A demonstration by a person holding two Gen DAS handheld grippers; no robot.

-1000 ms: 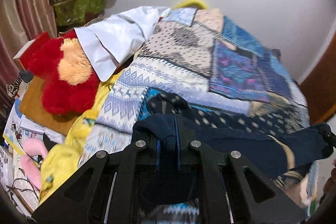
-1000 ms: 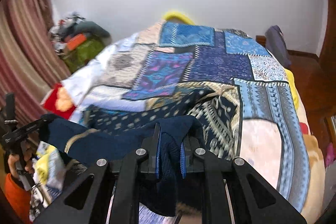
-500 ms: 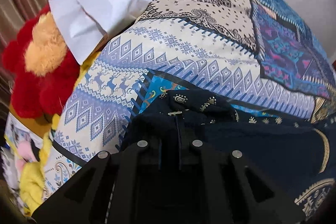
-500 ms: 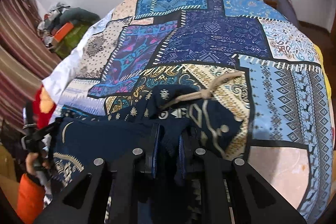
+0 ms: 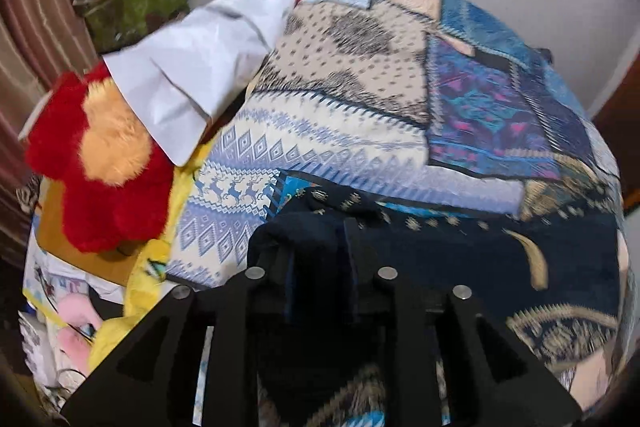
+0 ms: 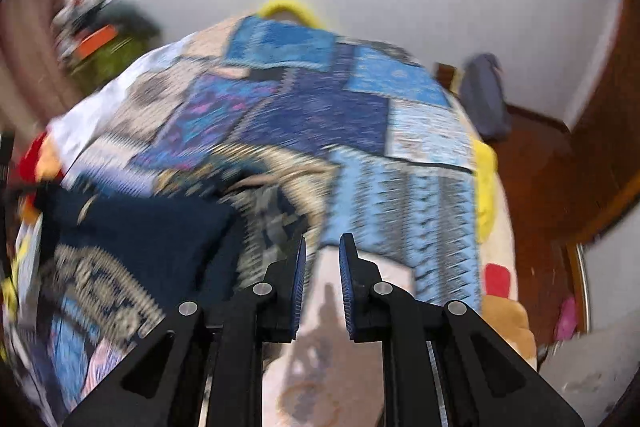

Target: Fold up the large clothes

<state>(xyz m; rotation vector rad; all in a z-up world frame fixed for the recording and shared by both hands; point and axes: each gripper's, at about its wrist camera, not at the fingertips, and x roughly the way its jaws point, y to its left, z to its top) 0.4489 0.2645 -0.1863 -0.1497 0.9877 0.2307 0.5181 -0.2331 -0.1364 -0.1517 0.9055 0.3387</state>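
The dark navy garment (image 5: 500,267) with gold print lies doubled on the near edge of the patchwork bedspread (image 5: 360,99), so one fold looks laid down; smoothing and probably further folds remain. The left gripper (image 5: 320,255) has its jaws just opening, a bunched navy corner between them and apparently no longer pinched. The right gripper (image 6: 322,259) shows a narrow bare gap with nothing in it, the garment lying to its left. A second ago both grippers clamped navy cloth held stretched between them above the bed; now the right has let go.
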